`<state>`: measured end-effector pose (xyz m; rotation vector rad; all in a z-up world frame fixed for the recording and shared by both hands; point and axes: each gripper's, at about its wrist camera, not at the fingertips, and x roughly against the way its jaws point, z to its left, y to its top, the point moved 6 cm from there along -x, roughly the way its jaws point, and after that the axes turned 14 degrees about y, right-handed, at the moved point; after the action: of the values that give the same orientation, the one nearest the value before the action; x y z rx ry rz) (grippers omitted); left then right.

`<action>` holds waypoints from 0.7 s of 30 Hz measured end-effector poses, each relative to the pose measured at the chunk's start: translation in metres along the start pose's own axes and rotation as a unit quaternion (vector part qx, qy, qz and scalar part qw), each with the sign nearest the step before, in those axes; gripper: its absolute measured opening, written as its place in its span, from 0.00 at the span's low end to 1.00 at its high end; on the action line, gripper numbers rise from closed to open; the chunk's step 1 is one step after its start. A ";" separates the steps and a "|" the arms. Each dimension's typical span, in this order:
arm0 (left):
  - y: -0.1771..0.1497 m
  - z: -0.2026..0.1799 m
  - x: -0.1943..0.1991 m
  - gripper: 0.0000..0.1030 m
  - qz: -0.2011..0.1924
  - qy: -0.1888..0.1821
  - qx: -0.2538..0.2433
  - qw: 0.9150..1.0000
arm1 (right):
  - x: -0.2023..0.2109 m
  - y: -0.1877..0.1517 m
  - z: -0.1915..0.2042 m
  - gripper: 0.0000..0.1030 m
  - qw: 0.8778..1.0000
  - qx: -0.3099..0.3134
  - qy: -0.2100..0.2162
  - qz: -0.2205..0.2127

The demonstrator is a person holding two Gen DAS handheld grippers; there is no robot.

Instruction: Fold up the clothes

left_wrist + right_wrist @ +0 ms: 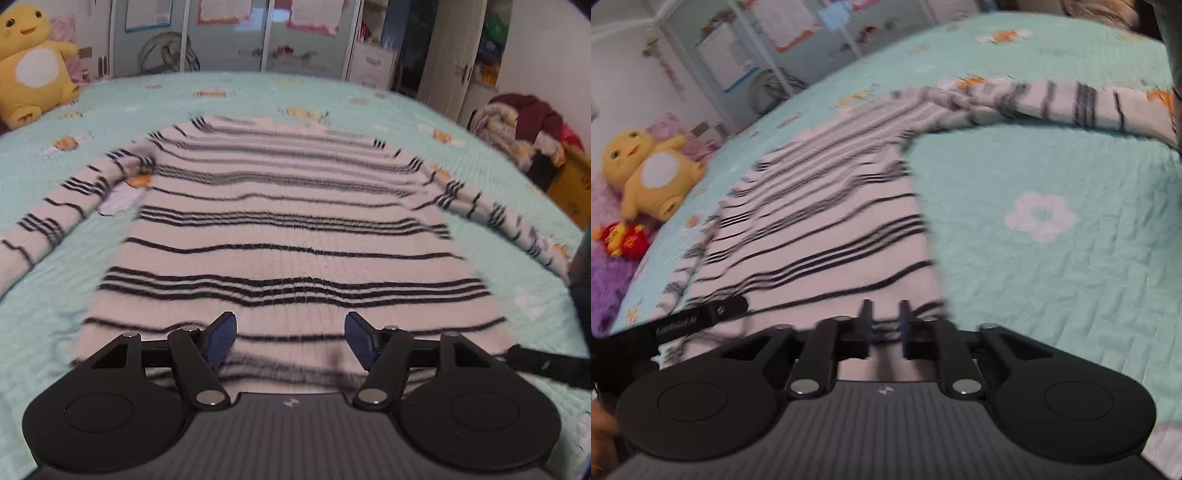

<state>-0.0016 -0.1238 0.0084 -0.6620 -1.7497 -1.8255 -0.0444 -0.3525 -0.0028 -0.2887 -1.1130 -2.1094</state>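
The left gripper (290, 338) hangs over the sweater's (291, 236) near hem with its jaws spread wide and nothing between the blue pads (221, 341); striped knit shows through the gap, and whether the tips touch it cannot be told. From there the sweater runs straight away from the tool, lying flat on the quilt (55, 295), hem nearest, shoulders farthest. One sleeve (55, 221) trails off to the left and back towards the camera, the other curves off to the right.

The right gripper (884, 321) sits at the hem's right-hand corner, jaws drawn close with a narrow gap. A bit of dark-striped hem seems to lie in that gap, but the picture is smeared there and a firm pinch cannot be told. In this view the sweater (827, 221) stretches away up and to the left of the tool, and its right sleeve (1052, 99) arcs across the top. Bare quilt (1052, 295) fills the right side.

A yellow plush (29, 62) sits at the far left edge of the bed.
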 end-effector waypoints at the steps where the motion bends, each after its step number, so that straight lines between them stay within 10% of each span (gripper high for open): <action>1: -0.007 0.001 0.002 0.69 0.010 0.004 -0.007 1.000 | 0.001 -0.007 0.009 0.25 1.000 0.000 0.018 0.005; 6: -0.038 0.009 0.004 0.72 0.073 0.017 -0.030 0.997 | -0.001 -0.037 0.005 0.26 0.999 -0.032 0.012 0.037; 8: -0.038 0.018 0.018 0.71 0.070 0.010 -0.010 0.997 | 0.010 -0.043 -0.009 0.09 0.998 -0.052 -0.020 0.036; 14: -0.039 0.053 0.065 0.72 0.023 -0.003 0.067 0.998 | 0.054 -0.047 0.006 0.43 0.999 -0.038 -0.019 0.005; 21: -0.073 0.106 0.078 0.72 0.062 0.020 0.167 0.984 | 0.053 -0.070 0.001 0.43 0.997 -0.061 -0.041 0.029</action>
<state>-0.1090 -0.0190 0.0109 -0.5775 -1.8841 -1.4079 -0.1309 -0.3521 -0.0196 -0.4638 -1.0109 -2.1340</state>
